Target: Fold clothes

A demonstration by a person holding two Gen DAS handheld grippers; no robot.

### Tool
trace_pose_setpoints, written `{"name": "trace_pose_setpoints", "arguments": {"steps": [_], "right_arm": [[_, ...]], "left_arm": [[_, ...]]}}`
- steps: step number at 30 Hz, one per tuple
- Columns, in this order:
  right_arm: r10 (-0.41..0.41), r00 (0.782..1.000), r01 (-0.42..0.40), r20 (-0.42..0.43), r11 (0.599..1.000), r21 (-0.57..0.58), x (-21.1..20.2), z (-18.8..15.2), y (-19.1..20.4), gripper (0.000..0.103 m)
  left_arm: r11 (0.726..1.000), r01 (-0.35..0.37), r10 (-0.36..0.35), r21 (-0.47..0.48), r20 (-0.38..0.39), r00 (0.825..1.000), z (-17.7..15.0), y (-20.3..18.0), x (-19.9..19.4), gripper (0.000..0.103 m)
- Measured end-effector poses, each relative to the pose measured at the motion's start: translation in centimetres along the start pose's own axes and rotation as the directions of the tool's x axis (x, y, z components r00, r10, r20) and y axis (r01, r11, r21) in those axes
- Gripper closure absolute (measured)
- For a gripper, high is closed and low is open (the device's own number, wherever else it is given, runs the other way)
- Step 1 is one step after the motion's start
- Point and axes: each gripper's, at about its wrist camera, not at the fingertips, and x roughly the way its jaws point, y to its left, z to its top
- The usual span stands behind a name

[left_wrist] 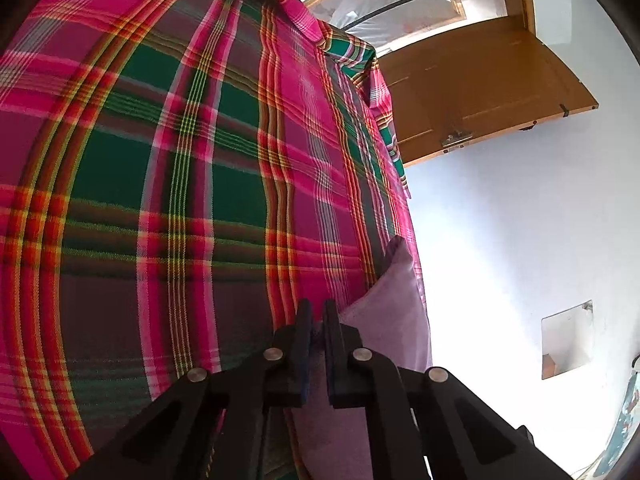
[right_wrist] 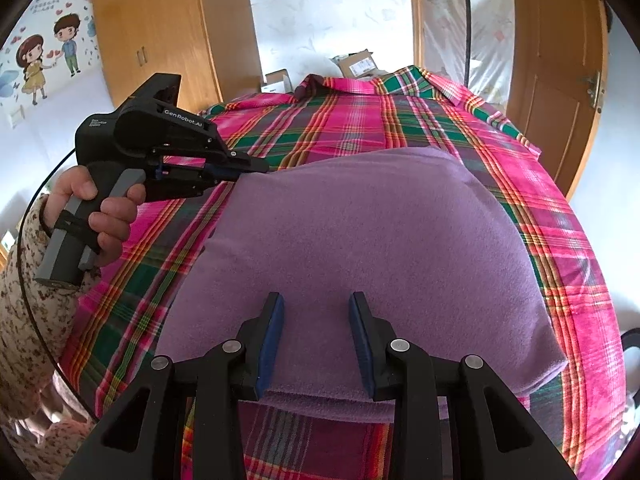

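— Two grippers: which sits nearer the purple garment point(right_wrist: 360, 248)?
— Left gripper point(right_wrist: 256, 168) pinches its upper-left corner; right gripper point(right_wrist: 316, 312) hovers spread over the lower-centre edge on the plaid bedspread point(right_wrist: 400, 120).

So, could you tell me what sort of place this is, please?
Most likely a home bedroom: a bed under a pink-and-green plaid sheet, a tall wooden wardrobe, and cartoon couple wall stickers.
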Motion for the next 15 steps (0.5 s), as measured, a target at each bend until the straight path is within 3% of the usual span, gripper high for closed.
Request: {"name": "trace_pose_setpoints", "arguments": {"steps": [5, 10, 12, 15], "right_arm": [[-0.001, 1.0, 0.001, 0.016, 1.0, 0.0, -0.8, 0.0, -0.4, 0.068], [-0.023, 0.999, 0.022, 0.04, 1.0, 0.023, -1.8, 0.0, -1.8, 0.068], [-0.025, 0.999, 0.024, 0.046, 0.999, 0.042, -2.0, -0.1, -2.4, 0.068], [-0.035, 0.998, 0.032, 0.052, 0.998, 0.048, -2.3, -0.2, -3.0, 0.068]], "left_arm": [[0.999, -0.038, 0.038, 0.002, 0.026, 0.999, -0.7, 0.2, -1.6, 0.095], [0.993, -0.102, 0.098, 0.064, 0.052, 0.994, -2.0, -0.6, -3.4, 0.093], [0.988, -0.137, 0.134, 0.078, 0.047, 0.99, -2.6, -0.8, -3.8, 0.082], [0.982, -0.168, 0.165, 0.089, 0.036, 0.986, -3.5, -1.1, -3.9, 0.079]]}}
